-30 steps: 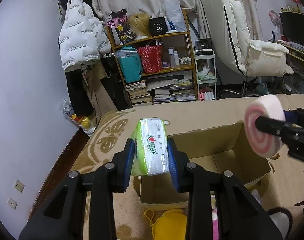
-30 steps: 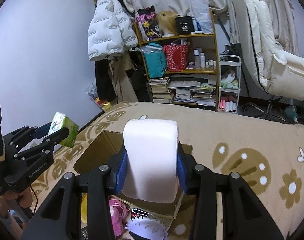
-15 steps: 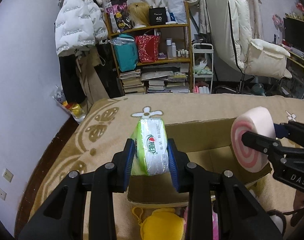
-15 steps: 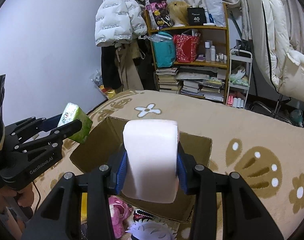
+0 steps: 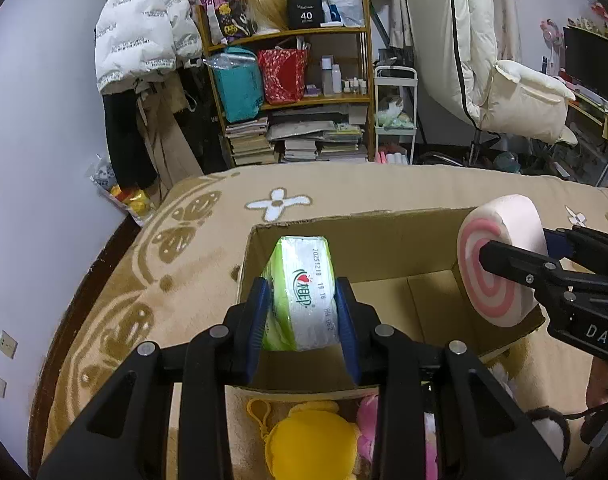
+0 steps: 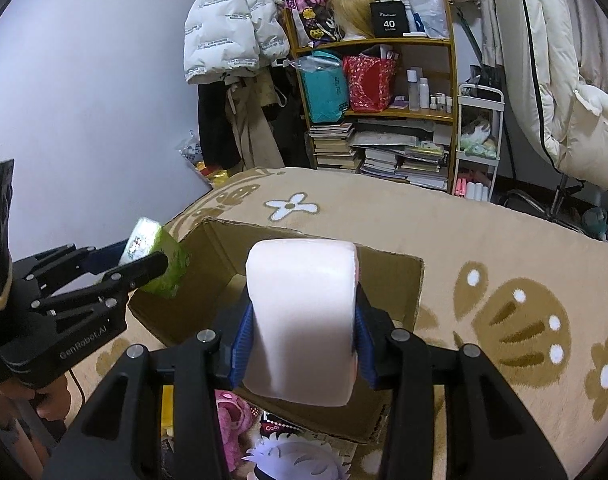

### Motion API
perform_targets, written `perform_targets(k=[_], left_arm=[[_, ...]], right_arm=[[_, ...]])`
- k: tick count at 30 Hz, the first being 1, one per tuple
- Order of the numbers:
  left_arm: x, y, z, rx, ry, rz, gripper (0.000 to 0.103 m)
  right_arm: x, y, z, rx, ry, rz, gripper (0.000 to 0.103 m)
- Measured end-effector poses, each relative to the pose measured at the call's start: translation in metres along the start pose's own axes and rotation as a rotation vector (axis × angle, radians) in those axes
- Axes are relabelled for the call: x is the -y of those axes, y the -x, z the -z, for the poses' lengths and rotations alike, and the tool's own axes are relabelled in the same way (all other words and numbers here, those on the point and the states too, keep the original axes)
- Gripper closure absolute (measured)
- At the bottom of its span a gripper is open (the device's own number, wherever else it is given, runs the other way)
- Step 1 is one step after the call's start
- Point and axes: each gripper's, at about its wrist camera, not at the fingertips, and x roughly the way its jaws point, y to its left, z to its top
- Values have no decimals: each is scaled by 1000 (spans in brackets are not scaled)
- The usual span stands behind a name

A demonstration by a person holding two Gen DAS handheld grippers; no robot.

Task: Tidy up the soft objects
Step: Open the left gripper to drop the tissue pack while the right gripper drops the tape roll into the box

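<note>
Your tissue pack [image 5: 300,300], clamped in the left gripper [image 5: 302,312], and swirl cushion [image 6: 302,324], squeezed in the right gripper [image 6: 300,332], hang over the empty cardboard box [image 5: 384,248]; yellow plush [image 5: 310,440] at six o'clock waits.

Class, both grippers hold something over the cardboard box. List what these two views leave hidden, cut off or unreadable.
- Left wrist view: the yellow plush is partly hidden by the left gripper and cut by the bottom edge.
- Left wrist view: most small print on the tissue pack is too small to read.
- Right wrist view: much of the cardboard box floor is hidden by the pink swirl cushion.
</note>
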Motion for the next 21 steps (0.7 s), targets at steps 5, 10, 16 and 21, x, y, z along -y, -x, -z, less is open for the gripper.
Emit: perform_targets(k=[5, 10, 16, 21], left_arm=[[-2, -4, 1, -19, 16, 12, 70], [-3, -5, 2, -18, 16, 6, 70], [-4, -7, 2, -27, 26, 14, 70], [-7, -5, 0, -32, 40, 11, 70]], right_arm=[[4, -5, 2, -25, -14, -6, 55], [4, -10, 5, -44, -12, -7, 53], [4, -13, 8, -62, -16, 2, 51], [6, -12, 10, -66, -24, 4, 39]])
